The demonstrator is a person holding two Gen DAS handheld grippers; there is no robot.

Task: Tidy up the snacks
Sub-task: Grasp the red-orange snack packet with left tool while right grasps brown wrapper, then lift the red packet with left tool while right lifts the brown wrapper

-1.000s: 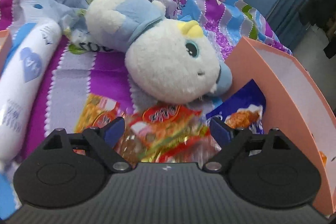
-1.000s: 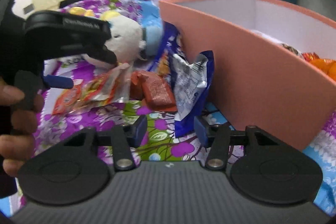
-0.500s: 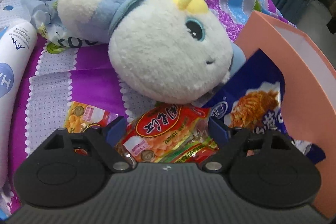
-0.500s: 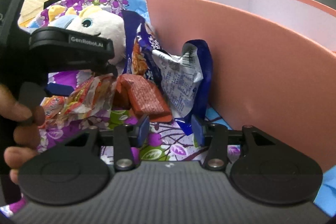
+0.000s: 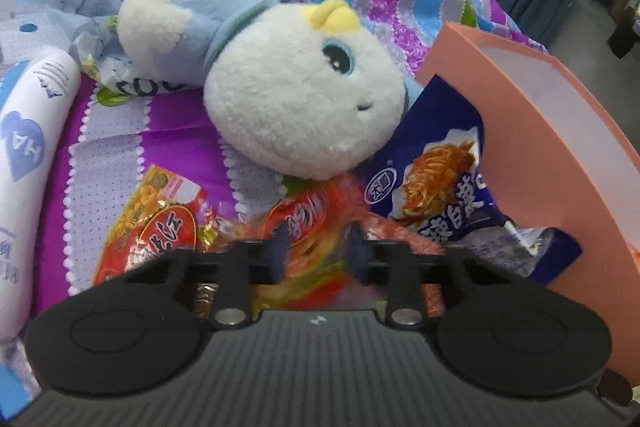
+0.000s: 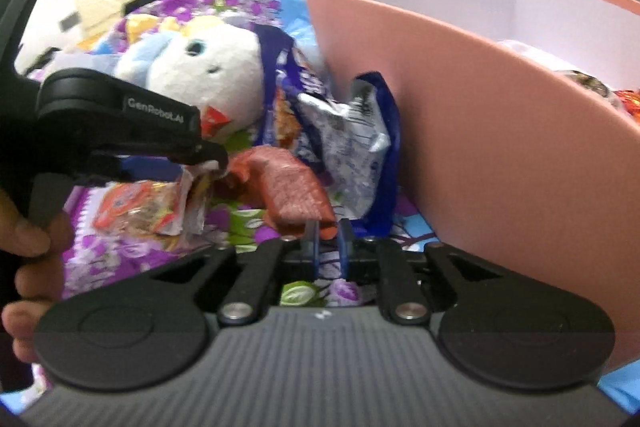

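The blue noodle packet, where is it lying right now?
In the left wrist view the blue noodle packet sits right of centre on the bedspread, leaning against the pink box, just below the white plush toy.

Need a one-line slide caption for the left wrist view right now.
Left gripper shut on a red-orange snack packet, beside a plush toy and the pink box.

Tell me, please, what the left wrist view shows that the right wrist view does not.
Only the left wrist view shows the white tube with blue hearts and a second orange snack packet. Only the right wrist view shows the snacks inside the pink box and a hand. Both show the plush toy and blue noodle packet.
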